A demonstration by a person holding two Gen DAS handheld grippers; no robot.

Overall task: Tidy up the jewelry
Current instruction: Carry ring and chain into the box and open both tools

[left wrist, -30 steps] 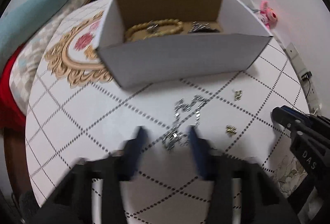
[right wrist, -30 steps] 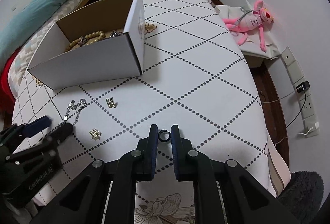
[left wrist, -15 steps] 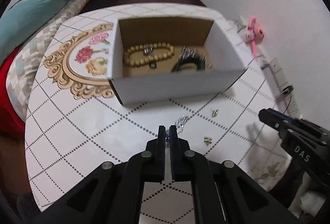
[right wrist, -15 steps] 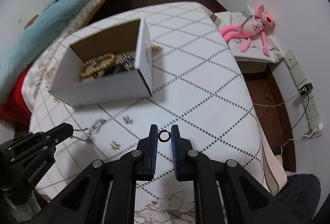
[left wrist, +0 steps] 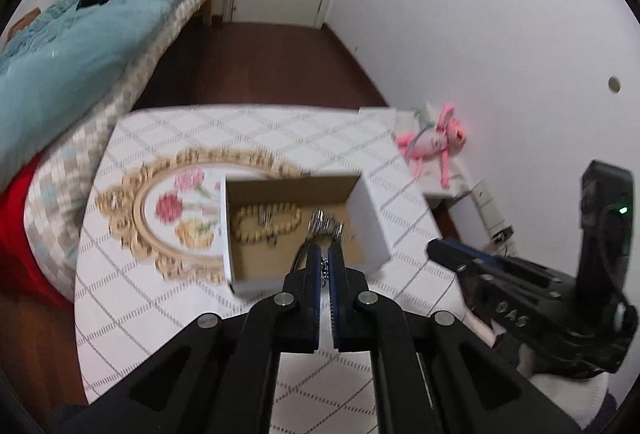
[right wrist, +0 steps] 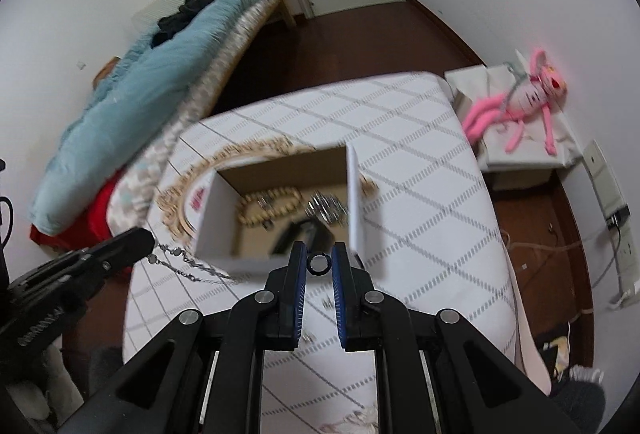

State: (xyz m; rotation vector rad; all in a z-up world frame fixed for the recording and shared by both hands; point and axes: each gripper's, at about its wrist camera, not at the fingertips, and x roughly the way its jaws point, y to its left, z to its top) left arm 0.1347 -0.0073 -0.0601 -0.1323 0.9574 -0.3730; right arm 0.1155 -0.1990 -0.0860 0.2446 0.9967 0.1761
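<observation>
The left tongs (left wrist: 325,266) are pressed together on a silver link chain (right wrist: 188,262) — it dangles from their tips over the white diamond-patterned counter (right wrist: 420,194), just beside the open white cardboard box (right wrist: 354,194); the right tongs (right wrist: 319,263) pinch a small black ring (right wrist: 319,263) between their blue pads; inside the box lie a tan wooden bead bracelet (left wrist: 266,222) and a cluster of silver pieces (left wrist: 326,226).

Matt cardboard box (left wrist: 368,210), shiny metal chain (right wrist: 188,266), wooden-looking beads (left wrist: 244,218).
</observation>
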